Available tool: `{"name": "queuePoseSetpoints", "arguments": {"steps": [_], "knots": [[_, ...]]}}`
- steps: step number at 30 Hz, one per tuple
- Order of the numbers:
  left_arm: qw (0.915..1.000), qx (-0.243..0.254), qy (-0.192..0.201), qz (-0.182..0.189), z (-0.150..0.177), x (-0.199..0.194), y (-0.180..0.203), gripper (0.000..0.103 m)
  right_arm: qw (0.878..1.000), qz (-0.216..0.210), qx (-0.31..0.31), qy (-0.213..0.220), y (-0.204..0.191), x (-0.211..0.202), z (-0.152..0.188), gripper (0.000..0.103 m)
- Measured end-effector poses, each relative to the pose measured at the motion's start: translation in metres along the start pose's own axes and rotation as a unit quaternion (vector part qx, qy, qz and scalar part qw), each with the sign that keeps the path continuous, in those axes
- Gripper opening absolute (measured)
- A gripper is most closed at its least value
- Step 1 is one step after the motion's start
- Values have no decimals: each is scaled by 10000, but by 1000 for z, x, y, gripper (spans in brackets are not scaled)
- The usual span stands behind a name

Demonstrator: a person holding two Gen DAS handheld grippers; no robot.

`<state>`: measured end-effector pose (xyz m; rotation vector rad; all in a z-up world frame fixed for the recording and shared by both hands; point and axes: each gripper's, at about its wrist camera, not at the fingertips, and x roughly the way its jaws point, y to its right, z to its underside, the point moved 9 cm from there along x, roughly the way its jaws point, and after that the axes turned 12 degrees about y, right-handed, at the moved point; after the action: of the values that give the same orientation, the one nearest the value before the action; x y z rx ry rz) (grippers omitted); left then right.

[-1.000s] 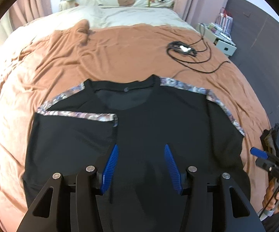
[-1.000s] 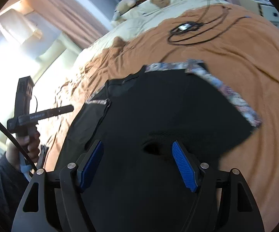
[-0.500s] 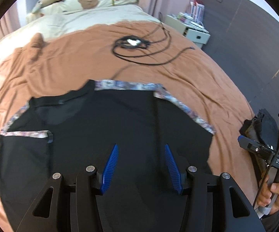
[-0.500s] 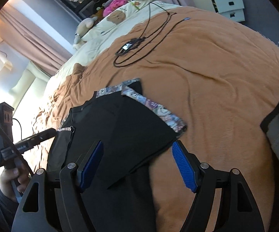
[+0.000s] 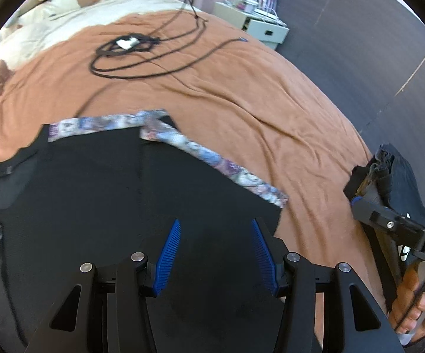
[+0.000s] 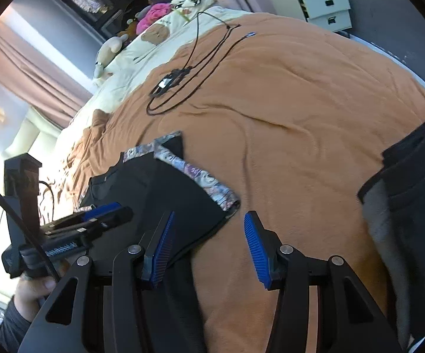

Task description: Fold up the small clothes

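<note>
Jaws of the left gripper [image 5: 215, 253] and right gripper [image 6: 209, 250] are spread apart, nothing held. A black T-shirt [image 5: 94, 194] with patterned shoulder trim is laid on the brown bedspread [image 5: 256, 88], one sleeve folded inward.

A wide bed covered with a rumpled orange-brown blanket [image 5: 271, 94] carries a black T-shirt with patterned shoulder trim [image 5: 94, 194], a coiled black cable [image 5: 141, 56], and dark folded clothes [image 6: 412, 206] at its right edge.

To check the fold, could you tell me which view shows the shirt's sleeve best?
Left wrist: the sleeve lies flat, its patterned trim fully visible. Right wrist shows it smaller and foreshortened, its lower part behind a finger.
</note>
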<state>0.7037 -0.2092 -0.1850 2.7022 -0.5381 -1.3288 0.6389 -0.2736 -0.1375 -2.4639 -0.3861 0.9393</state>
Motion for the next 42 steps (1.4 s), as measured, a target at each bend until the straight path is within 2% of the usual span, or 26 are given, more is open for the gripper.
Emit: {"name": "queuePoseSetpoints", "arguments": {"steps": [6, 13, 16, 20, 24, 26, 27, 28, 30, 31, 36, 42], "knots": [[9997, 25, -141, 175, 2, 27, 25, 52, 9998, 162, 42, 115, 11, -10, -5, 46], [9988, -8, -301, 394, 4, 56, 49, 52, 9997, 226, 12, 0, 14, -10, -5, 46], [9983, 14, -373, 456, 7, 66, 56, 52, 9997, 228, 51, 5, 18, -12, -9, 41], [9976, 110, -542, 418, 17, 83, 63, 52, 9996, 241, 135, 56, 25, -16, -13, 41], [9979, 308, -515, 261, 18, 92, 68, 52, 9995, 244, 171, 54, 24, -14, -12, 41], [9978, 456, -476, 120, 17, 93, 69, 46, 9996, 241, 144, 56, 23, -13, -12, 41], [9976, 517, -464, 31, 16, 93, 68, 33, 9996, 244, 118, 59, 22, -13, -12, 41], [9975, 533, -458, -16, 15, 92, 66, 19, 9997, 235, 103, 61, 20, -13, -11, 41], [9981, 414, -453, 70, 11, 86, 60, 14, 9997, 196, 98, 61, 21, -11, -12, 41], [9986, 316, -389, 179, 6, 78, 56, 14, 9998, 176, 108, 68, 21, -11, -12, 41], [9997, 89, -89, 206, -11, 39, 26, 13, 9999, 10, 96, 95, 13, -7, -12, 41], [9995, -149, 265, 4, -28, -9, -18, 14, 9998, -217, 15, 47, 4, -1, -4, 41]]}}
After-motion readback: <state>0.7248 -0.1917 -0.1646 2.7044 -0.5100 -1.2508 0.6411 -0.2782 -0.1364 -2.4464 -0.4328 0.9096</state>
